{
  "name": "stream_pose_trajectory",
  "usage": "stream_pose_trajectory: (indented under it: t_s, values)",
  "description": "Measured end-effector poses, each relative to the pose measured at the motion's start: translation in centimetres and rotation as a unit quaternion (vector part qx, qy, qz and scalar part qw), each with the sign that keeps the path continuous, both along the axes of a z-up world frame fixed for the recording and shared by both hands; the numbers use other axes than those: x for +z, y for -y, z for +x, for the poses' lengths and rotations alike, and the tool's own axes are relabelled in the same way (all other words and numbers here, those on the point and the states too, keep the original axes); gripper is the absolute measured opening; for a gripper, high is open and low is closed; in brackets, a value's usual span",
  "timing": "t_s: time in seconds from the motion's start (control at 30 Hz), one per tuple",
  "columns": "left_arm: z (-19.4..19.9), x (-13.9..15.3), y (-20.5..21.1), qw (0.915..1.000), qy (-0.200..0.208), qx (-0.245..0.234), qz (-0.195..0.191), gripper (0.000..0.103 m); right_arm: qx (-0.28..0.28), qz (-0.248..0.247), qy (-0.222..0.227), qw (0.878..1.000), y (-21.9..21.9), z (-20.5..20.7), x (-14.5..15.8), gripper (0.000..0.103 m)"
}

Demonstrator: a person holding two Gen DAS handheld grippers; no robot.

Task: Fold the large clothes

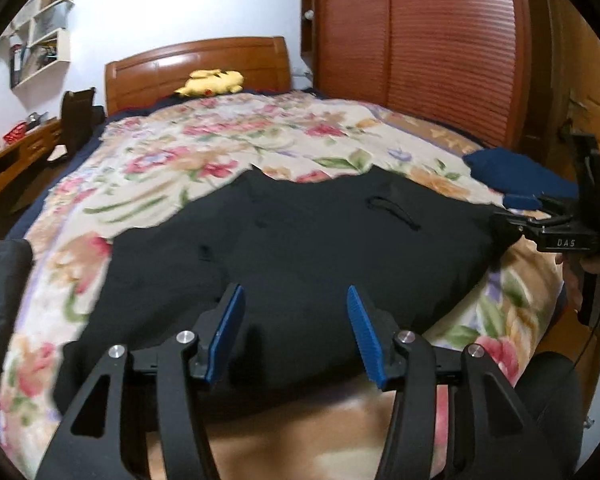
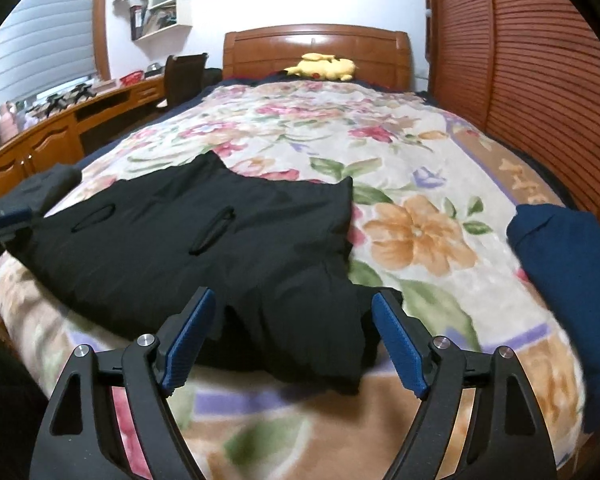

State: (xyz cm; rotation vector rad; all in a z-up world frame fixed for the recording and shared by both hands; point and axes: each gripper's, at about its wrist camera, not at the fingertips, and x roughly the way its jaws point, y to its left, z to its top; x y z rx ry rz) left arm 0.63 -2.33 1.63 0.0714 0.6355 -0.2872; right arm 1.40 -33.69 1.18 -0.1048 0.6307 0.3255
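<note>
A large black garment lies spread flat on the floral blanket of the bed, with two loops on its upper face. My left gripper hovers open over the garment's near edge, its blue pads apart and nothing pressed between them. In the right wrist view the same garment has its near right corner bunched between the fingers of my right gripper, which stands wide open with the pads off the cloth. The right gripper also shows at the garment's right edge in the left wrist view.
A folded dark blue cloth lies on the bed's right side. A dark grey cloth sits at the left edge. A yellow plush toy rests by the wooden headboard. A louvred wardrobe stands right, a desk left.
</note>
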Motion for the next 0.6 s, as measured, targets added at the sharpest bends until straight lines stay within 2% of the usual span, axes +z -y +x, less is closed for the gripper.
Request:
stream_pose_trajectory:
  t_s: [0.07, 0.2, 0.6]
  values:
    - [0.3, -1.0, 1.3, 0.9998, -0.008, -0.017, 0.000, 0.052, 0.016, -0.001, 0.004, 1.000, -0.6, 0.0, -0.3, 0.083]
    - [0.6, -2.1, 2.6, 0.9997, -0.008, -0.020, 0.007, 0.052, 0.014, -0.018, 0.009, 1.000, -1.5, -0.1, -1.0, 0.087]
    - [0.8, -4.3, 2.9, 0.9992, -0.030, -0.022, 0.013, 0.053, -0.021, -0.009, -0.016, 1.000, -1.0, 0.9, -2.7, 0.090]
